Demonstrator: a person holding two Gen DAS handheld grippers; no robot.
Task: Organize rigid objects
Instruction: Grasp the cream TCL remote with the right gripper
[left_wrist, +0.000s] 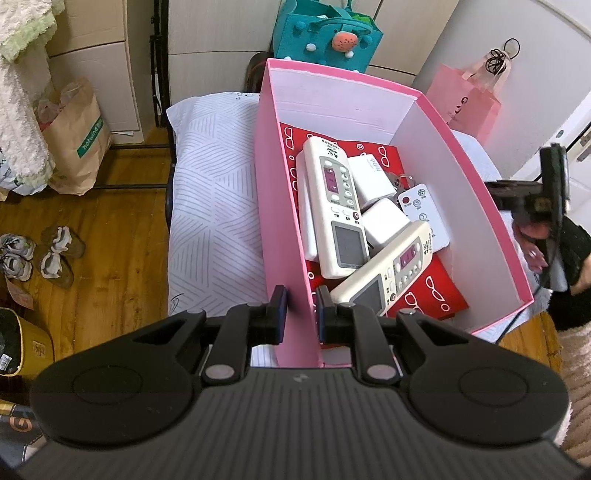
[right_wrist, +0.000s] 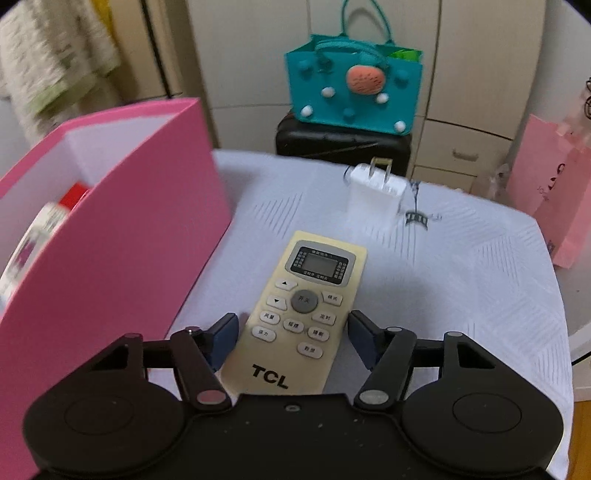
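Note:
A pink box (left_wrist: 280, 206) stands on a white patterned cloth (left_wrist: 214, 206). It holds two white remotes (left_wrist: 338, 206) (left_wrist: 391, 269), white chargers (left_wrist: 384, 221), a small flat remote (left_wrist: 424, 210) and a red card. My left gripper (left_wrist: 301, 314) straddles the box's near-left wall, jaws close on either side of it. In the right wrist view a yellowed TCL remote (right_wrist: 295, 317) lies on the cloth between the open fingers of my right gripper (right_wrist: 291, 332). A white plug adapter (right_wrist: 375, 195) stands beyond it. The pink box (right_wrist: 110, 258) is to the left.
A teal felt bag (right_wrist: 354, 85) sits on a black case (right_wrist: 343, 144) behind the table. A pink paper bag (right_wrist: 554, 199) stands at the right. Shoes (left_wrist: 37, 254) and a brown paper bag (left_wrist: 77, 144) are on the wooden floor at left.

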